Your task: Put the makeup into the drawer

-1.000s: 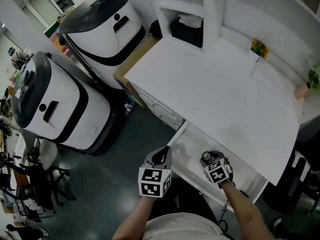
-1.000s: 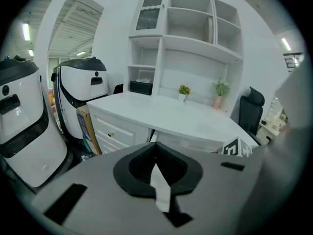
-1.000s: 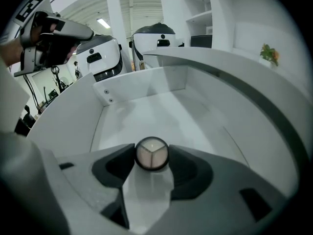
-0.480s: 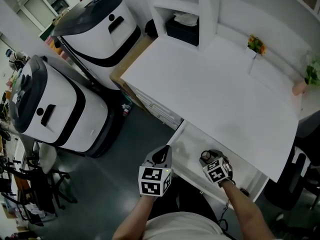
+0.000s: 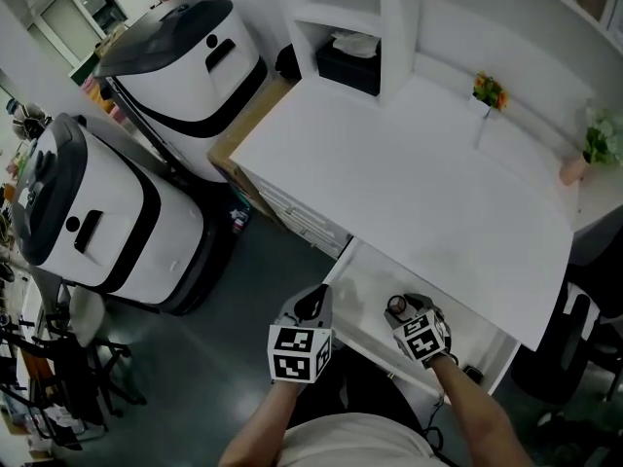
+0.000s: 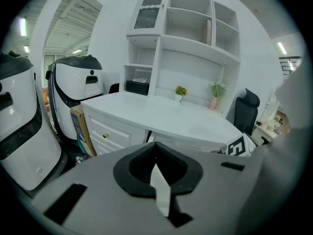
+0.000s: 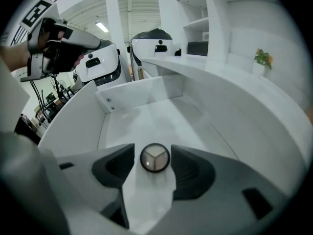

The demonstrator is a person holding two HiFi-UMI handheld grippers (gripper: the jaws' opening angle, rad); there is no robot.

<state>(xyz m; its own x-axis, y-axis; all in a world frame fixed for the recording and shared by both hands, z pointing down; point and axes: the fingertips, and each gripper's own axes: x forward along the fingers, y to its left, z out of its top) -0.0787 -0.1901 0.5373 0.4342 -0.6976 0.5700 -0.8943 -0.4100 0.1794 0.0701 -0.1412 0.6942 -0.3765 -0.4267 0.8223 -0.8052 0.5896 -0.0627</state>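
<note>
Now your right gripper (image 5: 401,311) hangs over the open drawer (image 7: 146,116), jaws apart — the compact (image 7: 155,158) lies between them untouched, toward the drawer's front edge. Your left gripper (image 6: 155,168) is clenched, empty — beside the drawer's left corner.

head: steeply down | gripper views: low, close; right into drawer (image 7: 146,116) | shared: desk (image 5: 419,183)

White bench (image 5: 419,173), shelf hutch (image 5: 394,17) at its far edge, dark floor (image 5: 234,309), two white-black machines (image 5: 107,212) left, black chair (image 6: 246,114) right.
</note>
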